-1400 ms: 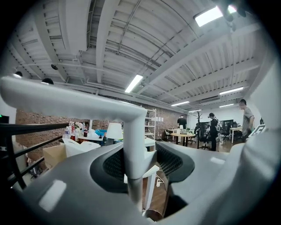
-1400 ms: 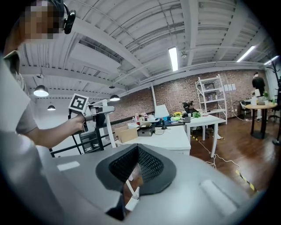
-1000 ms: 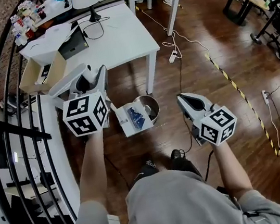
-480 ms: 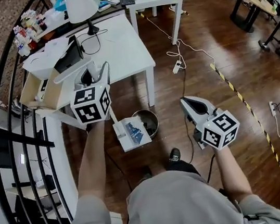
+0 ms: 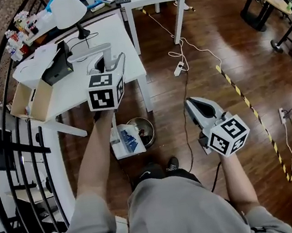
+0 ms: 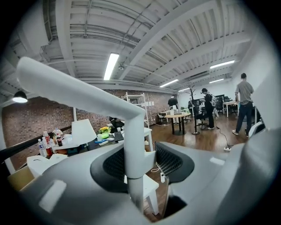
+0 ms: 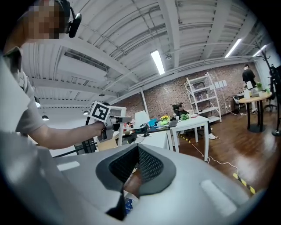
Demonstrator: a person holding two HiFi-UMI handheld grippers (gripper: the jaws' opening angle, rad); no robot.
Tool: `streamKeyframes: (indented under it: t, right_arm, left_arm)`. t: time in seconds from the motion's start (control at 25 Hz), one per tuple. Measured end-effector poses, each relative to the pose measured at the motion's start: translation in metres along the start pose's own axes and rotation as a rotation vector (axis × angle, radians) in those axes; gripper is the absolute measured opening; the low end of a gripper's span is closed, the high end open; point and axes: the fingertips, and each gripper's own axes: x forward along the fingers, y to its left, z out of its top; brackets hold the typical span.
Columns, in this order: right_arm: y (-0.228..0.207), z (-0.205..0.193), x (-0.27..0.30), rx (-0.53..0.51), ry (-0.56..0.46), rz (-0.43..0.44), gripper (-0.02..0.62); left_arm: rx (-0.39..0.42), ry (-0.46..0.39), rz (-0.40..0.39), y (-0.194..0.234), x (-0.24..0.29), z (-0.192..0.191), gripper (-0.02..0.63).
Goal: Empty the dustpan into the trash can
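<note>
My left gripper is shut on the tall white handle of the dustpan. The pan hangs low over the wooden floor with blue litter in it. Its right edge is at the rim of the round metal trash can. In the left gripper view the handle's post stands upright between the jaws of the left gripper. My right gripper is shut and empty, out to the right of the can. In the right gripper view, past the right gripper, I see the left gripper's marker cube.
A white table with a lamp and an open cardboard box stands just beyond the can. A black curved railing runs down the left. Cables and a power strip lie on the floor, with striped tape at the right.
The left gripper with the handle has moved up the picture, over the table's corner. The dustpan and can have shifted lower and left in view. The right gripper has hardly moved in the picture.
</note>
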Motion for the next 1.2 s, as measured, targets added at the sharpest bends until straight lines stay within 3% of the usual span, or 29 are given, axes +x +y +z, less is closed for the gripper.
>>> streamKeyframes:
  t: [0.24,0.64,0.92,1.2]
  right_arm:
    - [-0.038,0.011,0.001,-0.002,-0.008,-0.076,-0.002]
    - [-0.081,0.026,-0.013,0.011,-0.033,-0.177,-0.002]
    - [-0.086,0.024,-0.012,0.018,-0.036,-0.179,-0.002]
    - [-0.067,0.023,-0.004,0.014,-0.031,-0.113,-0.002]
  left_arm:
    - [0.035,0.036,-0.101,-0.039,0.067,-0.003,0.190]
    - [0.071,0.053,-0.212,-0.099,0.126,0.001,0.190]
    - [0.071,0.054,-0.210,-0.099,0.126,0.000,0.190]
    - [0.057,0.047,-0.166,-0.078,0.094,0.000,0.190]
